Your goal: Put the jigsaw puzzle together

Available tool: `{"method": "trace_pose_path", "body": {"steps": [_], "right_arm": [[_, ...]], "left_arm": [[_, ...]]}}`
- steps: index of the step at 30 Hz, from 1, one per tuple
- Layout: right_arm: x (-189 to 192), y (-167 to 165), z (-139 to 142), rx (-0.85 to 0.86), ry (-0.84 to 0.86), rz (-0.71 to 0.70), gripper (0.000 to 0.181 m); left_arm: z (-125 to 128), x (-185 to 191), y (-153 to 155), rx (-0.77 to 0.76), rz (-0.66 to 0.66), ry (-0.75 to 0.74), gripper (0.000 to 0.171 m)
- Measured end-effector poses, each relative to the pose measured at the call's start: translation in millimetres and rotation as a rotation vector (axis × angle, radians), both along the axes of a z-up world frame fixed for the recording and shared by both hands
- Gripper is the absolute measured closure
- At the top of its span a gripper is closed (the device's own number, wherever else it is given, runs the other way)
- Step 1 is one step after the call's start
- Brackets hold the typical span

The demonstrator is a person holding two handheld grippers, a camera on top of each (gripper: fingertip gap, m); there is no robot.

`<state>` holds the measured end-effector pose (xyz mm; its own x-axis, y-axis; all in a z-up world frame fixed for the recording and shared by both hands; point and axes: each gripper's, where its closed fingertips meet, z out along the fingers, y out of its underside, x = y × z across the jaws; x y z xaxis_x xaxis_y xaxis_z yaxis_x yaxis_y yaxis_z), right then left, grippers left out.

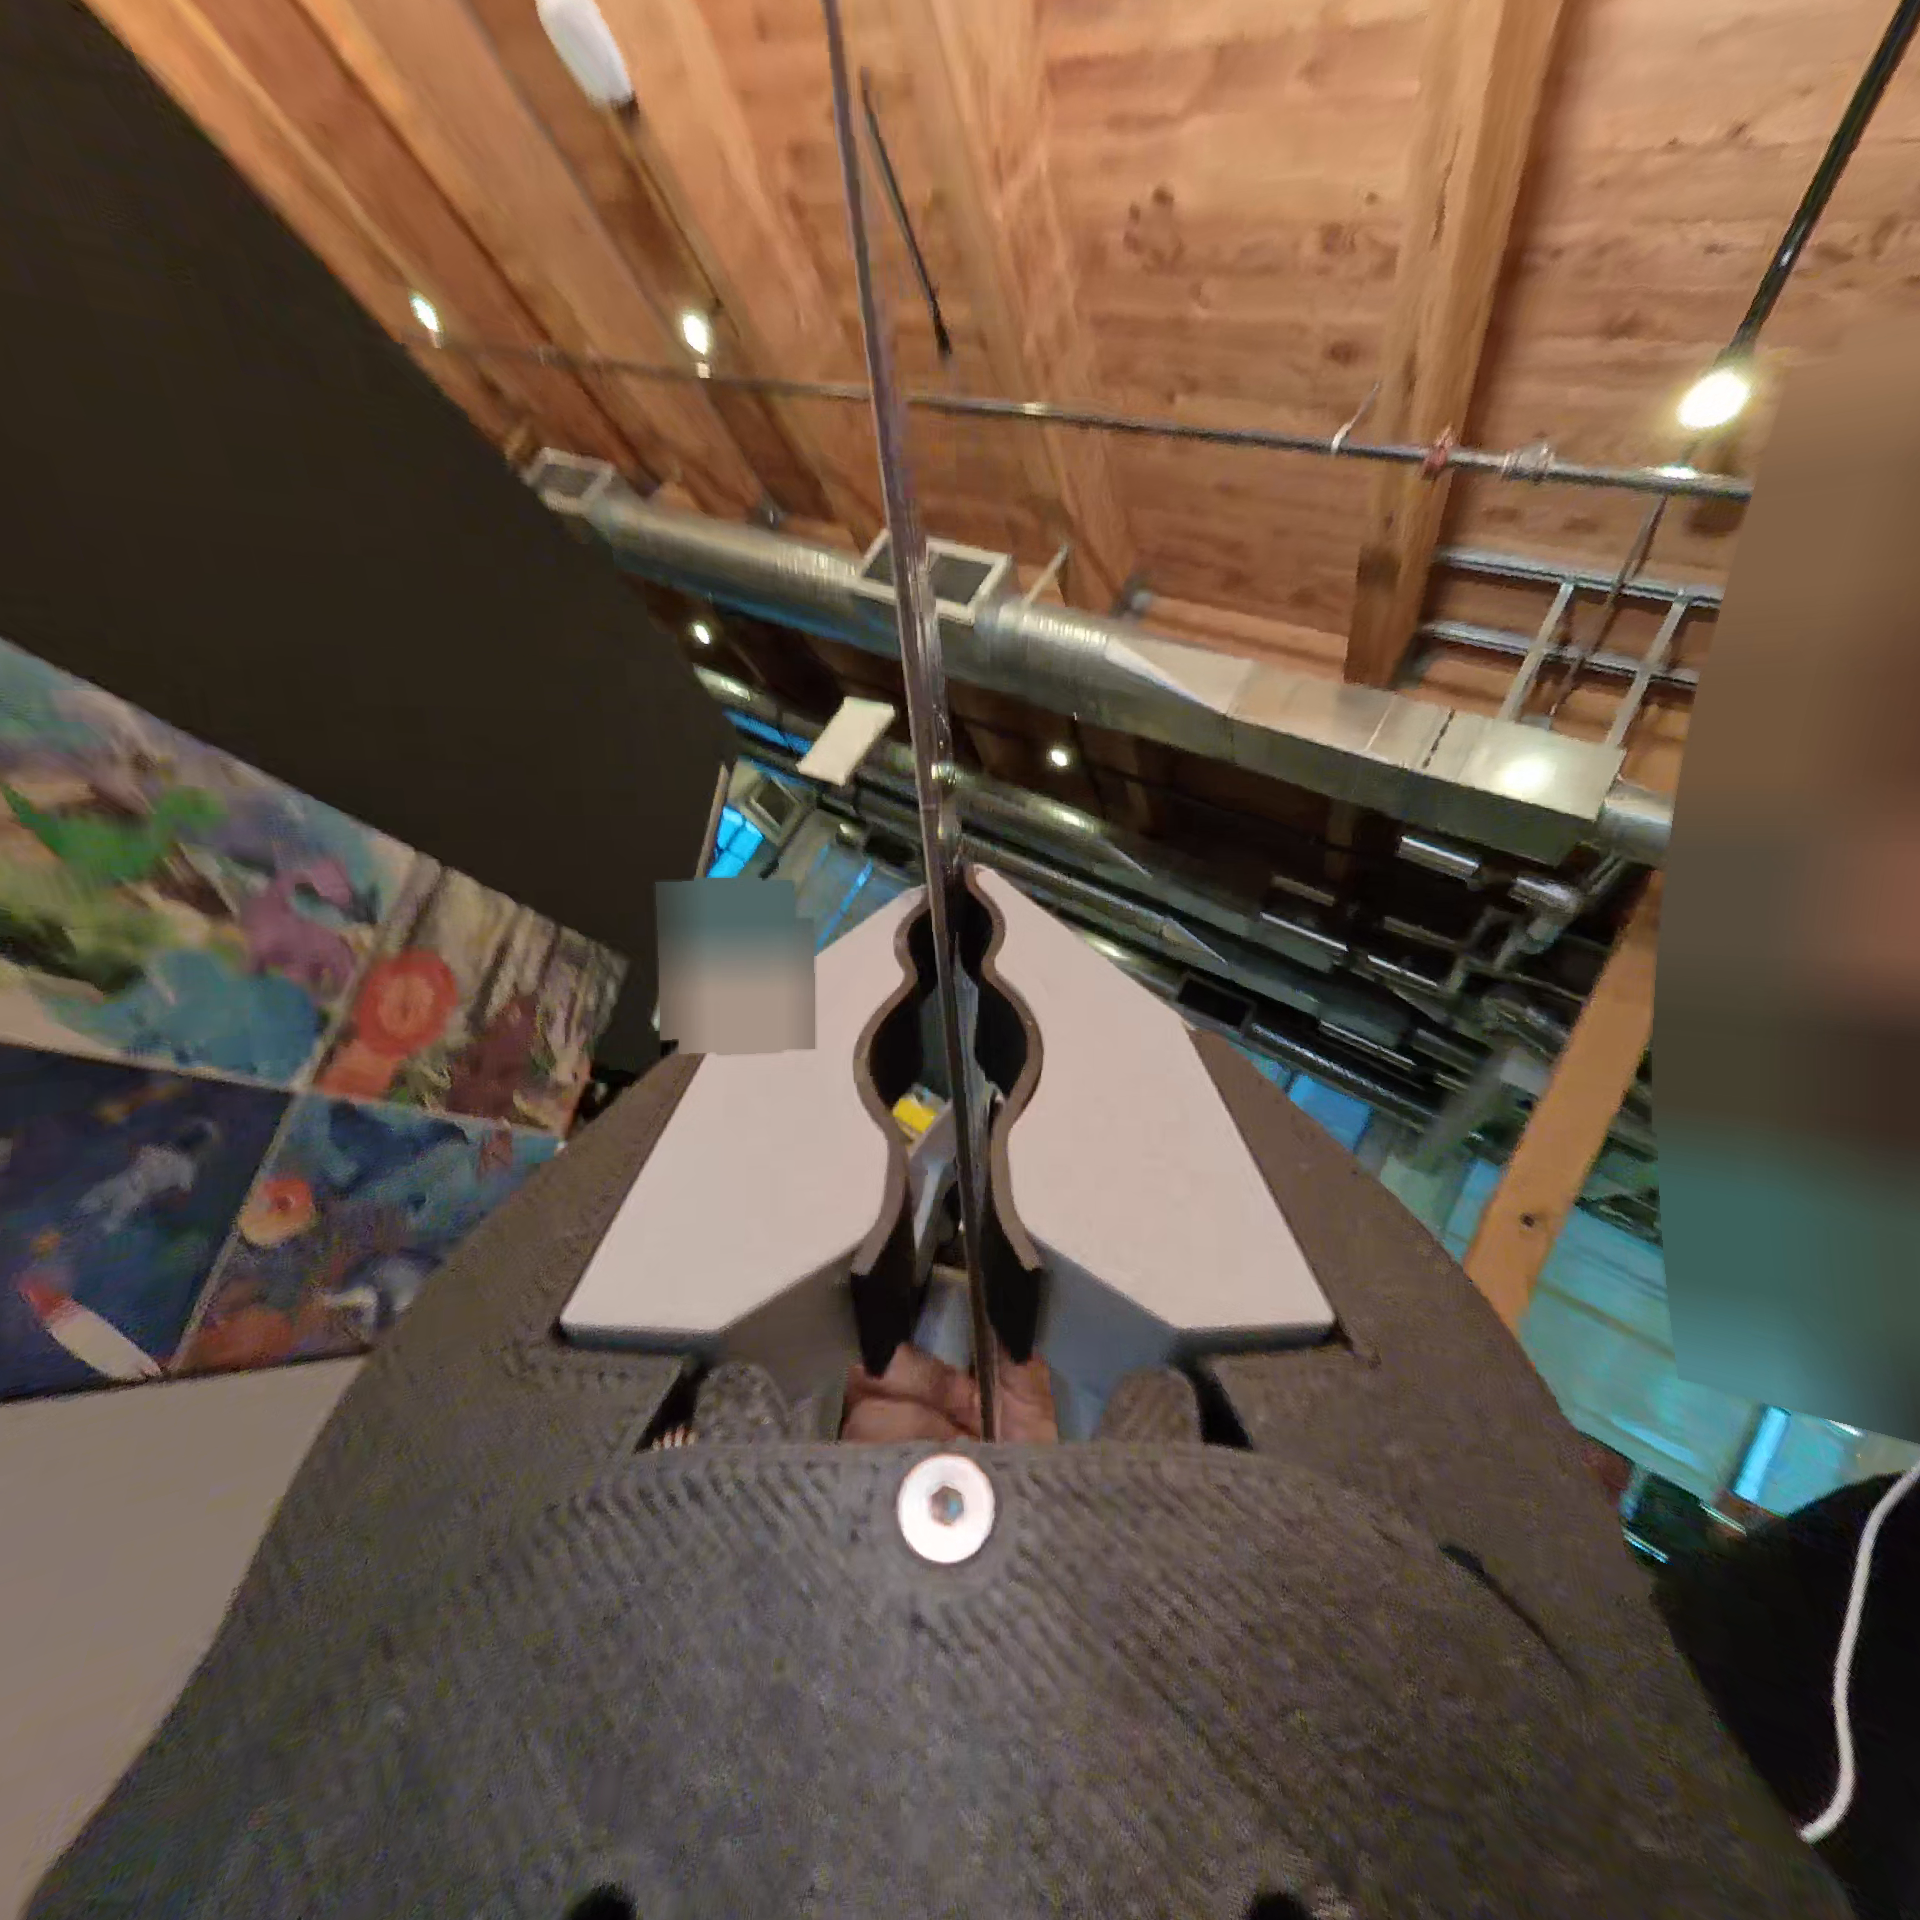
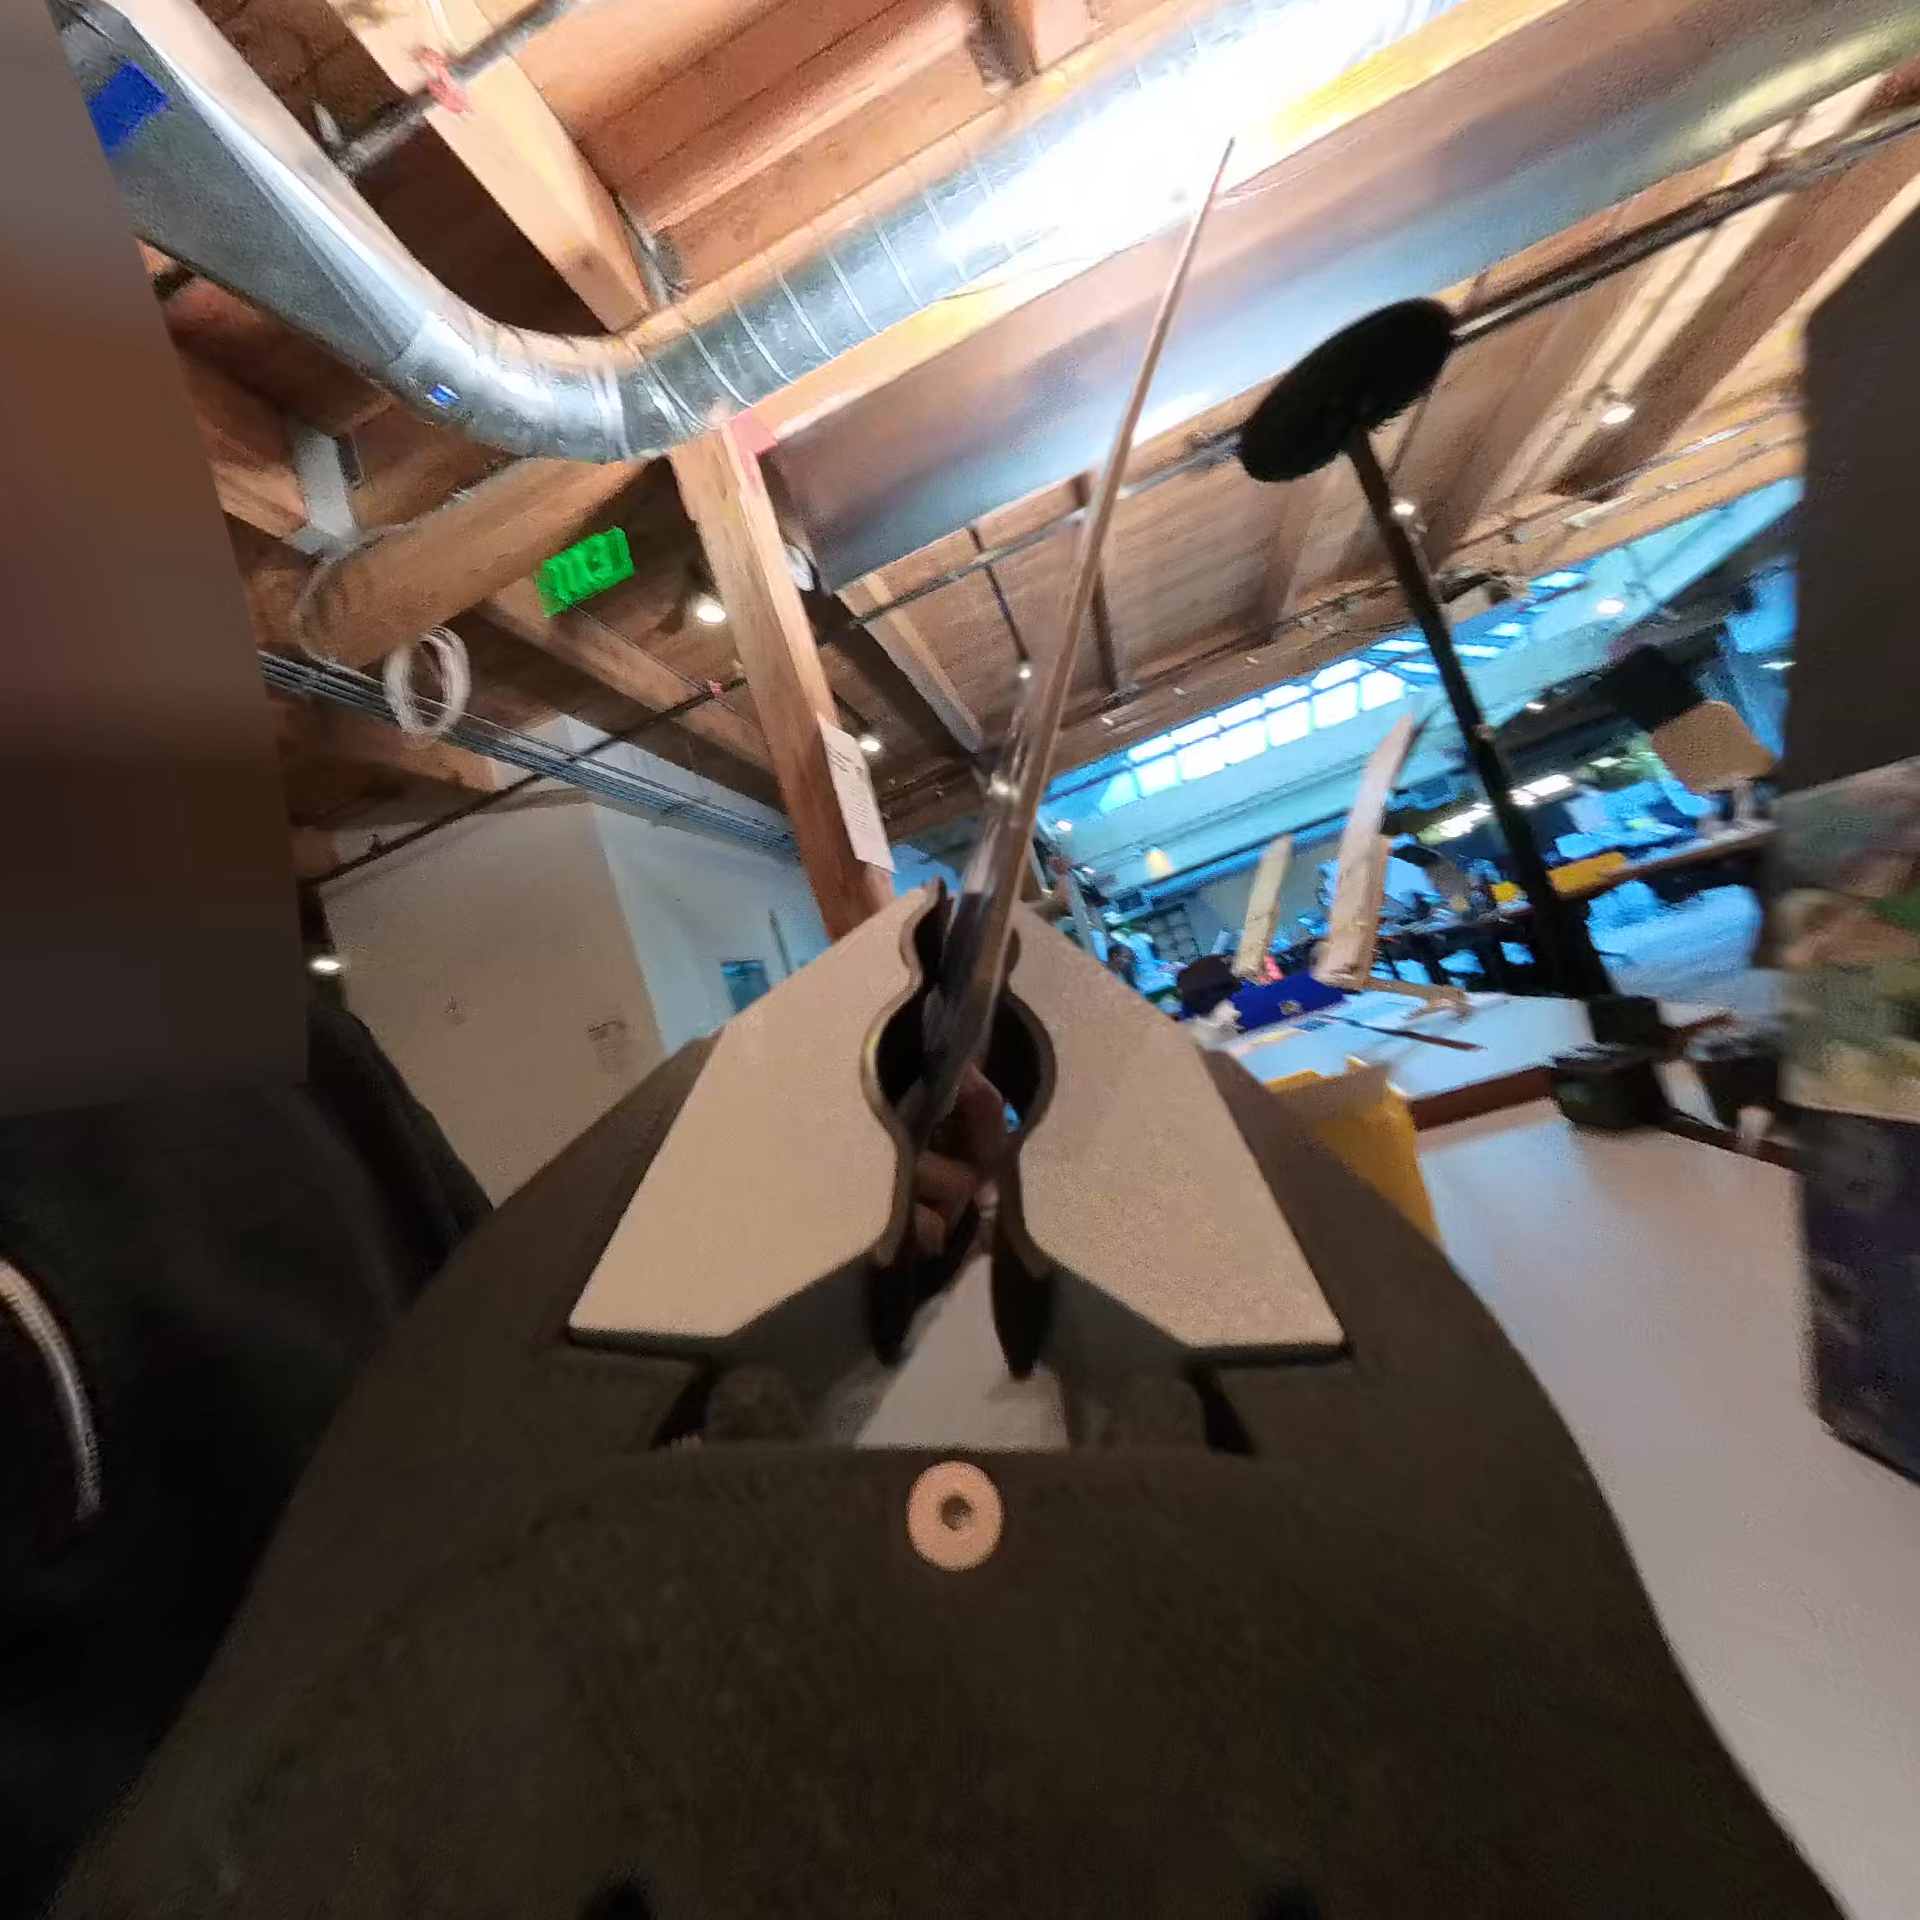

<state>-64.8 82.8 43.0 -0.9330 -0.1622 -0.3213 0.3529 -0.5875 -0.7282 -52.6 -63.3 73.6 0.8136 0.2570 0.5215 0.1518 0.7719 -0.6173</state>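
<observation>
Left tool [image 1: 951, 914] and right tool [image 2: 971, 925] each clamp a thin sheet [image 1: 914, 582] edge-on: light, bendy; grip near the edge.

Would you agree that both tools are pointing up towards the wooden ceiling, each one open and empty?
Not quite. Both point up at the wooden ceiling, but neither is open and empty: the left tool and the right tool are each shut on a thin puzzle piece seen edge-on, as each wrist view shows.
</observation>
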Motion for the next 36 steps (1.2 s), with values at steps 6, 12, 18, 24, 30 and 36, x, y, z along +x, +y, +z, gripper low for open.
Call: {"method": "trace_pose_path", "body": {"steps": [6,12,18,24,30,36], "right_arm": [[-8,89,0,0.021,0.065,-0.322,0.181],[15,87,-17,0.309,0.195,-0.485,0.18],[23,79,-49,0.569,0.216,-0.591,0.181],[67,31,-66,0.848,0.466,-0.625,0.18],[118,-25,-114,1.078,0.611,-0.548,0.173],[134,-21,-159,1.113,0.394,-0.506,0.151]], "left_arm": [[-69,-36,33,-0.068,-0.079,-0.224,0.15],[-137,-34,39,-0.103,-0.211,-0.452,0.107],[-169,-29,-12,-0.068,-0.108,-0.567,0.098],[-156,2,-17,-0.176,-0.19,-0.49,0.101],[-152,25,-7,-0.13,-0.296,-0.461,0.089],[-175,26,-43,0.033,-0.287,-0.544,0.088]]}}
